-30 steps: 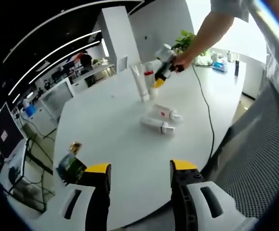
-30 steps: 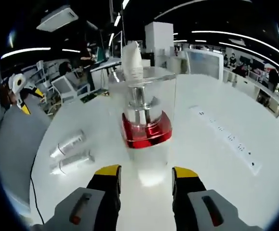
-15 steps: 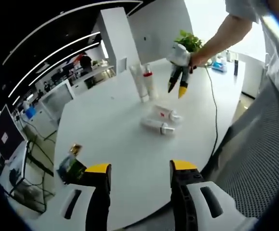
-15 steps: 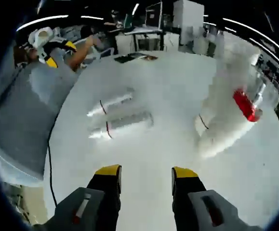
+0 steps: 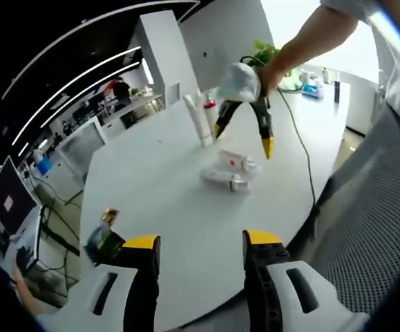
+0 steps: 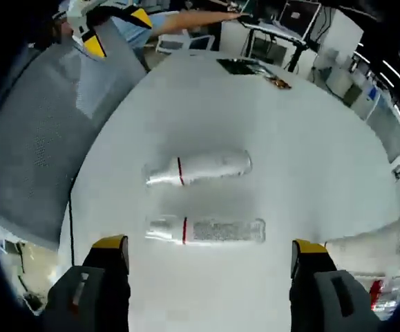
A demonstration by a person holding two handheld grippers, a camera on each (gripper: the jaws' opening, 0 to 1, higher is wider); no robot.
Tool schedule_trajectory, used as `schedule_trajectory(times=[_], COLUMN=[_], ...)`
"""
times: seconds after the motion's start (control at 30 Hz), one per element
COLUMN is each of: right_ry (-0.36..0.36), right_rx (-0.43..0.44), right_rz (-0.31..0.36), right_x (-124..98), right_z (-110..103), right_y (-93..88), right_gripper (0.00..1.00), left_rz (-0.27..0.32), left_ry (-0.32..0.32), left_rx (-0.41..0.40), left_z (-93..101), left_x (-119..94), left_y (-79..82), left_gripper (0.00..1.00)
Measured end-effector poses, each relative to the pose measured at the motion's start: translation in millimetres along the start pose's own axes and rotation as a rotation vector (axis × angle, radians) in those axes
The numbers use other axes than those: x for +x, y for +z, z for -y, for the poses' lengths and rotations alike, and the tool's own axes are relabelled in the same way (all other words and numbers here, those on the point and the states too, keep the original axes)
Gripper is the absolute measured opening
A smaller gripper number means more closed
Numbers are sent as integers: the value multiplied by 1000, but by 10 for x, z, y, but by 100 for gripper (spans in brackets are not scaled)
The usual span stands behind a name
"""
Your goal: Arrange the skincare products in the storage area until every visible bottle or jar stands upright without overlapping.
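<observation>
Two white bottles with red rings lie side by side on the round white table (image 5: 151, 180): one (image 6: 200, 167) farther, one (image 6: 210, 230) nearer my right gripper (image 6: 209, 246). That gripper hovers above them, jaws spread wide and empty. In the left gripper view it (image 5: 243, 138) hangs over the same lying pair (image 5: 229, 171). A white tube (image 5: 198, 117) stands upright behind it, with a red-collared pump bottle (image 5: 208, 107) partly hidden beside it. Both show blurred at the lower right (image 6: 386, 256). My left gripper (image 5: 202, 242) is open near the table's front edge, holding nothing.
A dark packet (image 5: 103, 238) lies near the table's left edge. A black cable (image 5: 300, 159) runs along the right side. A plant (image 5: 265, 52) stands at the far end. Grey mesh fabric (image 6: 48, 124) borders the table. The left gripper (image 6: 99, 21) shows at top left.
The right gripper has left the standing tube and pump bottle, swung over the two lying bottles and spread its jaws wider. The left gripper has stayed put.
</observation>
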State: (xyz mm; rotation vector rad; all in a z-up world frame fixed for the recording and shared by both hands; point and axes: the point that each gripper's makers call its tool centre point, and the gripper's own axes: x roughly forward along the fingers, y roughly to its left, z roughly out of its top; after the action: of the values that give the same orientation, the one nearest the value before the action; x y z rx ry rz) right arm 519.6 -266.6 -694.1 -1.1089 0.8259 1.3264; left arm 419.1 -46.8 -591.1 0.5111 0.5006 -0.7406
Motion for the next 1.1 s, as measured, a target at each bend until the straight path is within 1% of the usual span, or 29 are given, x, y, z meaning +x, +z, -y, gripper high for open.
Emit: schedule_trajectory(times=[0.07, 0.1, 0.13, 0.17, 0.2, 0.27, 0.3, 0.37, 0.43, 0.5, 0.53, 0.6, 0.7, 0.73, 0.8, 0.87, 0.9, 1.03, 1.1], right_ry=[16, 30, 45, 65, 73, 113, 149, 161, 187, 206, 215, 220, 233, 242, 236, 237, 239, 233, 230], right_rx=[-119, -187, -236, -313, -362, -477, -543, -632, -703, -747, -773, -790, -815, -824, -819, -816, -818, -788, -787], right_rz=[-58, -78, -89, -108, -124, -167, -195, -284, -303, -318, -320, -332, -341, -342, -345, -352, -352, -347, -348], right_x=[-25, -24, -19, -4, 10, 42, 74, 112, 165, 203, 223, 257, 288, 295, 271, 268, 268, 269, 265], right_z=[2, 4, -8, -25, -37, -90, -133, -113, -146, -175, -186, -219, -251, -260, -233, -225, -221, -218, -226], right_y=[-14, -7, 0, -5, -15, -50, -97, -213, -235, -242, -243, -251, -255, -263, -236, -248, -249, -271, -278], right_gripper=[91, 89, 86, 84, 82, 74, 71, 67, 61, 52, 49, 48, 37, 35, 33, 23, 20, 19, 18], left_rz=[0, -2, -1, 0, 0, -2, -1, 1, 1, 2, 2, 1, 3, 2, 1, 3, 3, 5, 5], left_ry=[-4, -6, -6, -7, -6, -5, -4, -2, 1, 4, 5, 6, 6, 6, 4, 4, 4, 8, 7], left_rx=[3, 7, 7, 7, 6, 5, 5, 4, 3, 2, 2, 2, 2, 2, 2, 3, 2, 3, 3], left_z=[8, 13, 14, 14, 12, 8, 7, 3, -2, -10, -13, -16, -16, -16, -14, -13, -13, -19, -17], left_x=[4, 6, 6, 6, 5, 6, 6, 4, 3, 2, 0, -1, 0, 0, 1, -2, -1, -7, -8], left_y=[0, -3, -1, 3, 2, -2, 0, 0, 0, 0, -1, -3, 0, -1, -4, -2, 0, 2, 1], left_gripper=[45, 45, 45, 45, 45, 45, 45, 45, 45, 45, 45, 44, 44, 44, 44, 44, 43, 43, 42])
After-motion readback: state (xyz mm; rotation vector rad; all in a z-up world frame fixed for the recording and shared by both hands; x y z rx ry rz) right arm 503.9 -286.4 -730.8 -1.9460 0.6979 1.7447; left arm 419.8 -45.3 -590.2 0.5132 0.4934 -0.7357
